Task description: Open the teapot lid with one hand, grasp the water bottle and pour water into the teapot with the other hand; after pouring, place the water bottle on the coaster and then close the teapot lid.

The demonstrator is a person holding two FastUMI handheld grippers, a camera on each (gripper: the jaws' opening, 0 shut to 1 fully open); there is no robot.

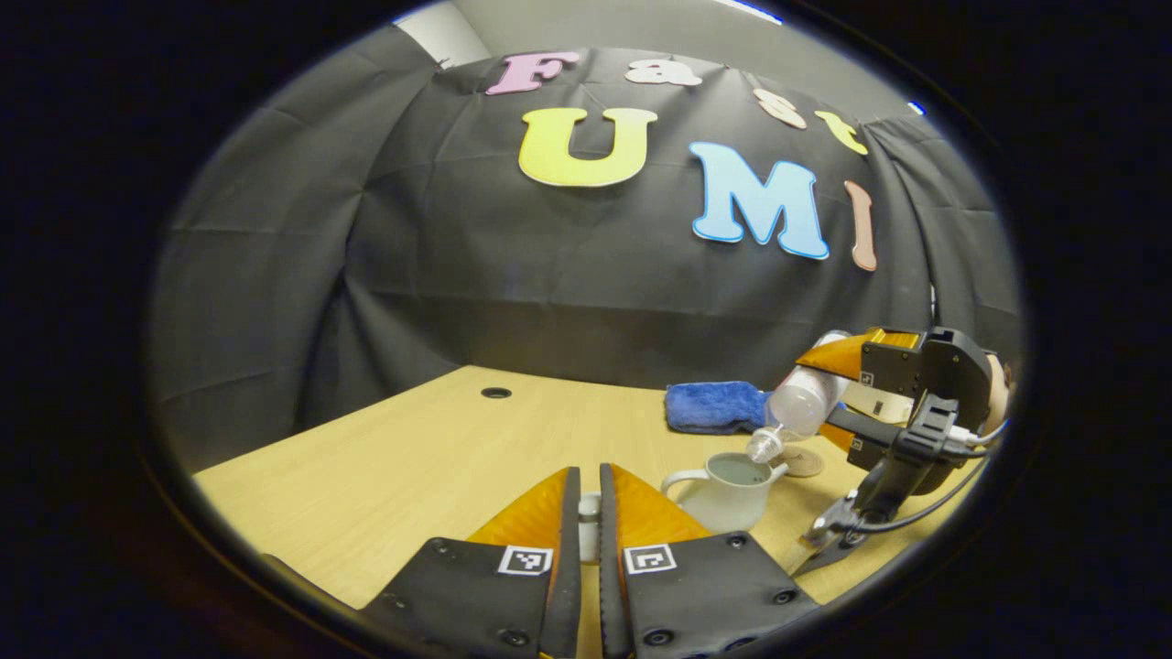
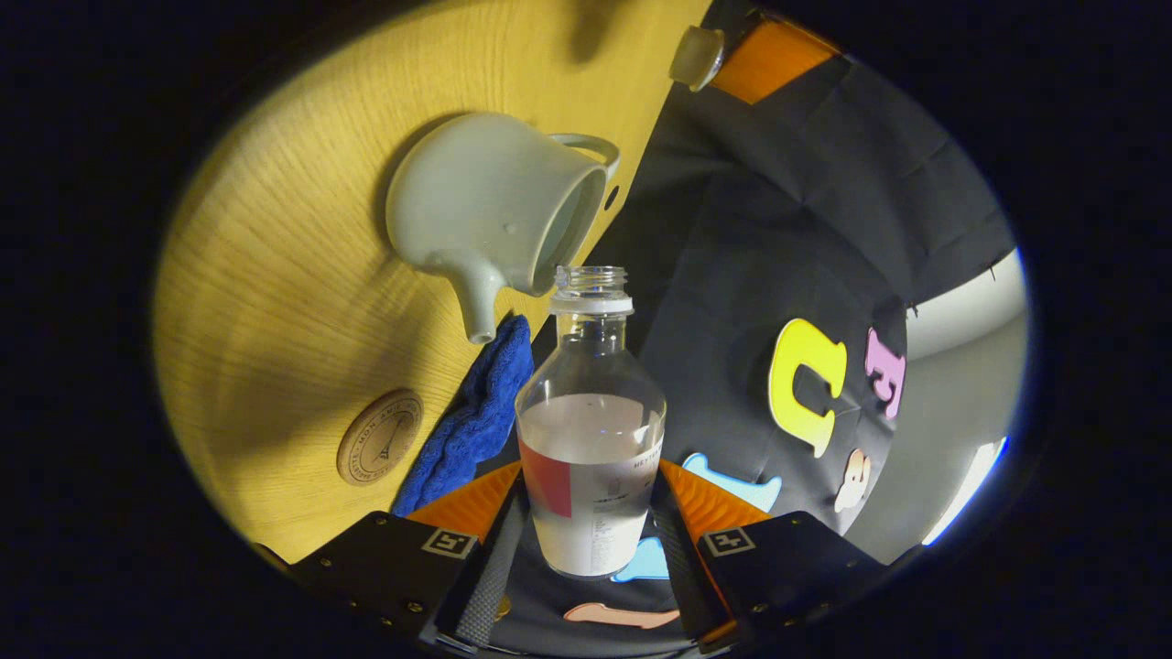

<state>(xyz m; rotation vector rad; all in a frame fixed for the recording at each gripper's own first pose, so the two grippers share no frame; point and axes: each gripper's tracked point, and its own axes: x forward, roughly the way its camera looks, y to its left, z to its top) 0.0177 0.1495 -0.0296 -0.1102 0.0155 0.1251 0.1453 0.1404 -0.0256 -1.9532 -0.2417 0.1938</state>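
Note:
The pale teapot stands on the wooden table with its top open. My left gripper is shut on the small white lid, held just left of the pot. My right gripper is shut on the clear water bottle, tilted with its uncapped mouth just over the pot's opening. In the right gripper view, the bottle is held in my right gripper and is partly full, with the teapot beyond its neck and the lid farther off. No stream of water is visible.
A round cork coaster lies just behind the teapot, also seen as the coaster. A folded blue cloth lies near the back wall. A cable hole sits in the table at the back left.

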